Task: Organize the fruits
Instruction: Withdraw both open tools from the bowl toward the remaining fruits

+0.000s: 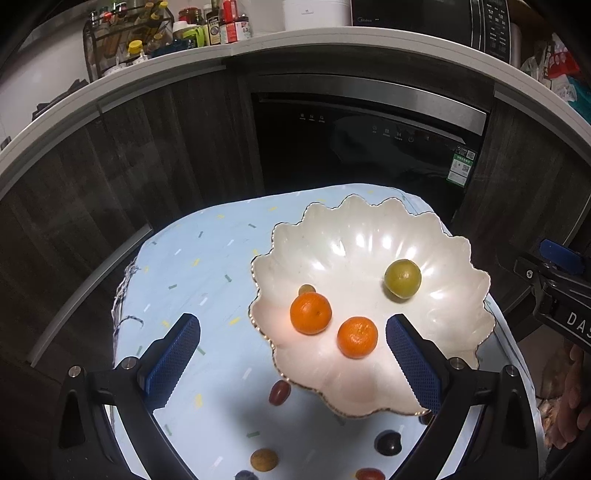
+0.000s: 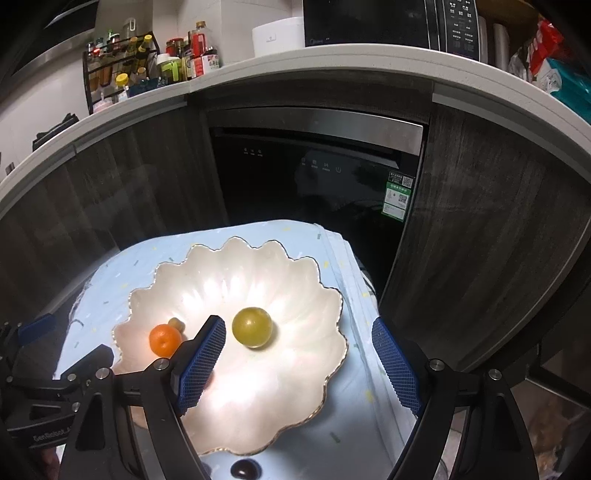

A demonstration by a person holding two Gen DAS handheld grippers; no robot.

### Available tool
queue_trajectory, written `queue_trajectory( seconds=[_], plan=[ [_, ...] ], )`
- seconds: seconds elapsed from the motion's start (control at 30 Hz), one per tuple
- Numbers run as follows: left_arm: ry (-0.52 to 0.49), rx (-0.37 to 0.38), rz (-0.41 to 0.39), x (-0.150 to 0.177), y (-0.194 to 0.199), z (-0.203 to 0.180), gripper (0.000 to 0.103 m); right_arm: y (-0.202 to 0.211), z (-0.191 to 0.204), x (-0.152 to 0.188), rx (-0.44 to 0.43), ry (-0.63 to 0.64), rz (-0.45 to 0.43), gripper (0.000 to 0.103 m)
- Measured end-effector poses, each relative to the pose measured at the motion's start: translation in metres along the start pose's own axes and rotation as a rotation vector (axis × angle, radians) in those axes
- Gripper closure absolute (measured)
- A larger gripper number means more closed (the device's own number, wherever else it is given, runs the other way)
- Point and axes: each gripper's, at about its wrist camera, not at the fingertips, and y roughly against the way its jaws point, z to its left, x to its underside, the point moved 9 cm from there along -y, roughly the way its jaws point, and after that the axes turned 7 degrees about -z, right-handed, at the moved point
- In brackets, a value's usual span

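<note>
Fruits, in dish: two oranges, one [image 1: 310, 313] ahead of the left gripper's [image 1: 293, 343] gap, the other [image 1: 357, 337] just inside its right-hand finger [image 1: 413, 363]. One large green fruit [image 1: 402, 278] lies further ahead and toward that same finger, well apart from the oranges. One small olive-coloured fruit [image 1: 306, 289] sits just behind the first orange, touching or nearly so. In the right wrist view the green fruit [image 2: 252, 327] lies ahead, between the right gripper's [image 2: 299, 345] fingers, nearer its left-hand finger [image 2: 201, 363]; one orange [image 2: 165, 339] and the small fruit [image 2: 177, 324] show outside that finger.

Fruits, loose on cloth: one dark red grape-like fruit [image 1: 279, 392] between the left gripper's fingers, just short of the dish rim; one dark purple fruit [image 1: 388, 442], one yellow-brown fruit [image 1: 263, 459] and one reddish fruit [image 1: 368, 473] lower still, close to the camera.

Dish: white, pearly, scalloped rim with gold edge [image 1: 369, 236]; under and ahead of both grippers.

Left gripper: jaws spread wide, nothing held, hovering over the near rim of the dish.

Right gripper: jaws spread wide, nothing held, over the dish; its body also shows at the left view's right edge.

Support: pale blue cloth with confetti pattern [image 1: 207, 266] over a small table.

Beyond: dark built-in appliance [image 1: 369, 147], dark wood cabinet fronts, white worktop [image 1: 295, 44] with bottles on a rack [image 1: 125, 40] and a microwave [image 1: 424, 18].
</note>
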Motion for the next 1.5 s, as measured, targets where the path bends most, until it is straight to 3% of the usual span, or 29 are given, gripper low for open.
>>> queue_trajectory(
  seconds=[0.83, 1.0, 1.5],
  plan=[
    [-0.011, -0.018, -0.059, 0.032, 0.052, 0.03, 0.001, 0.049, 0.036, 0.03, -0.028, 0.011, -0.035, 0.02],
    [0.004, -0.038, -0.088, 0.044, 0.057, 0.039, 0.003, 0.053, 0.043, 0.04, -0.034, 0.027, -0.028, 0.021],
    [0.043, -0.013, -0.074, 0.078, 0.052, 0.054, 0.005, 0.058, 0.066, 0.07, -0.054, 0.047, -0.012, 0.021]
  ],
)
